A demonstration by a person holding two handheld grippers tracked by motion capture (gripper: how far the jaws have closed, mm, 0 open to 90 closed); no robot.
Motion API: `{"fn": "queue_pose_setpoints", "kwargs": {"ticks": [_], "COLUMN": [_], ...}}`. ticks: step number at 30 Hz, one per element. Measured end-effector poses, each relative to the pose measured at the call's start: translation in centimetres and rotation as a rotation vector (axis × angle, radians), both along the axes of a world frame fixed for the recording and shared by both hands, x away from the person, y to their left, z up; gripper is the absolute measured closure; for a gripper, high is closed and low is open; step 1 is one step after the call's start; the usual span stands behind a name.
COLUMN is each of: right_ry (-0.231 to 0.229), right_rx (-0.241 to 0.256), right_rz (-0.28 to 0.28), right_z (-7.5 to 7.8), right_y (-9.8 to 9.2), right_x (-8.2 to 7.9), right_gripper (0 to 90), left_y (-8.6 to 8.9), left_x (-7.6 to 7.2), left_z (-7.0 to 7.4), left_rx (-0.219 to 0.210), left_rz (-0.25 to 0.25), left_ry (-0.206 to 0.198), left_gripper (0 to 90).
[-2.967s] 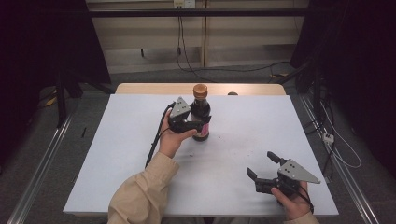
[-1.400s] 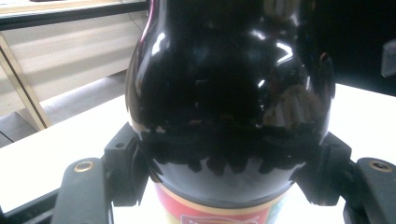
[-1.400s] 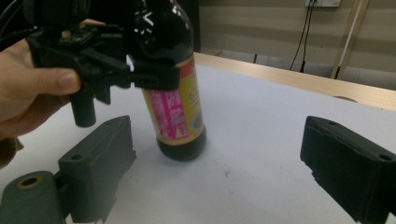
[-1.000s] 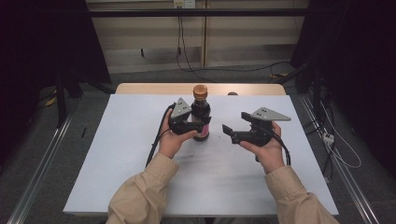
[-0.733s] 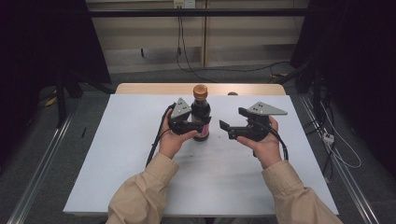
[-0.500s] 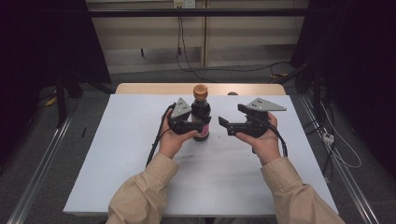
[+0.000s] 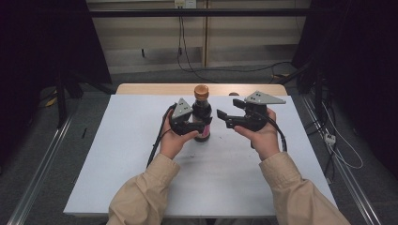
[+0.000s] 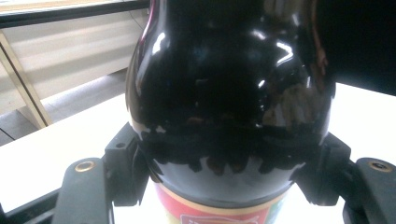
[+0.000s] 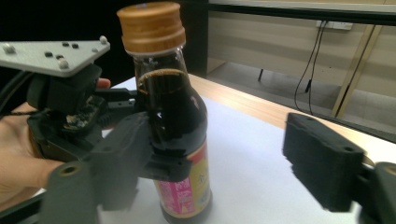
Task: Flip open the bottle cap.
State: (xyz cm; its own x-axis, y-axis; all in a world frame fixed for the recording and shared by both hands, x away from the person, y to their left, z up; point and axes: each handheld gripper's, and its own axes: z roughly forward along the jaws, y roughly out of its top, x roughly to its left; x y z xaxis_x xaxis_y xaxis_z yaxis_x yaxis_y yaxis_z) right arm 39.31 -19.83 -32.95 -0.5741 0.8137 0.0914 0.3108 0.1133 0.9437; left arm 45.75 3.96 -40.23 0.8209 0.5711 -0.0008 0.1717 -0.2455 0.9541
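Bottle: dark sauce bottle [image 7: 202,117] stands upright on the white worktop [image 7: 117,154], near the middle of the far edge.
Cap: brown screw cap [image 9: 150,25] sits on the neck, free of both tools.
Left gripper: left gripper [image 7: 187,125] has its fingers [image 8: 123,170] closed against the bottle's belly, one pad on each side just above the label; judged to be a steadying hold so the bottle cannot turn or tip.
Right gripper: right gripper [image 7: 224,118] hovers just to the right of the bottle with its fingers [image 9: 322,158] spread wide and nothing between them; it touches nothing.
Likely aim: with the body pinned low, the neck is left clear, so the free tool looks set to come in on the cap.
Left gripper view: shows the pads pressed on the glass and the red label edge [image 8: 205,212] below.
Right gripper view: shows the liquid level in the neck, the cap's ribbing and the gap on the far side of the bottle.
High view: shows both hands and where the bottle stands on the worktop.
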Motion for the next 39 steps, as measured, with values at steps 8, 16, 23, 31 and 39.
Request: {"fn": "queue_pose_setpoints", "kwargs": {"ticks": [8, 16, 23, 31, 39], "right_ry": [-0.038, -0.052, -0.032, -0.024, -0.012], "right_rx": [-0.012, -0.006, -0.014, -0.026, -0.019], "right_rz": [0.030, 0.058, 0.086, 0.102, 0.136], "right_z": [1.0, 1.7, 2.0, 2.7, 3.5], "right_y": [0.2, 0.9, 1.6, 2.5, 2.7], "right_x": [0.3, 0.6, 1.4, 2.1, 2.6], "right_gripper": [48.6, 65.3, 89.5, 90.0, 90.0], "left_y": [0.0, 0.0, 0.1, 0.2, 0.1], "left_x": [0.0, 0.1, 0.2, 0.3, 0.3], "left_z": [0.0, -0.1, 0.0, -0.1, -0.2], "left_rx": [-0.002, -0.004, -0.004, -0.007, -0.019], "left_rz": [-0.003, -0.003, -0.013, -0.028, -0.041], "left_ry": [0.001, 0.000, 0.002, -0.004, -0.002], "left_gripper": [30.0, 30.0, 30.2, 30.3, 30.4]}}
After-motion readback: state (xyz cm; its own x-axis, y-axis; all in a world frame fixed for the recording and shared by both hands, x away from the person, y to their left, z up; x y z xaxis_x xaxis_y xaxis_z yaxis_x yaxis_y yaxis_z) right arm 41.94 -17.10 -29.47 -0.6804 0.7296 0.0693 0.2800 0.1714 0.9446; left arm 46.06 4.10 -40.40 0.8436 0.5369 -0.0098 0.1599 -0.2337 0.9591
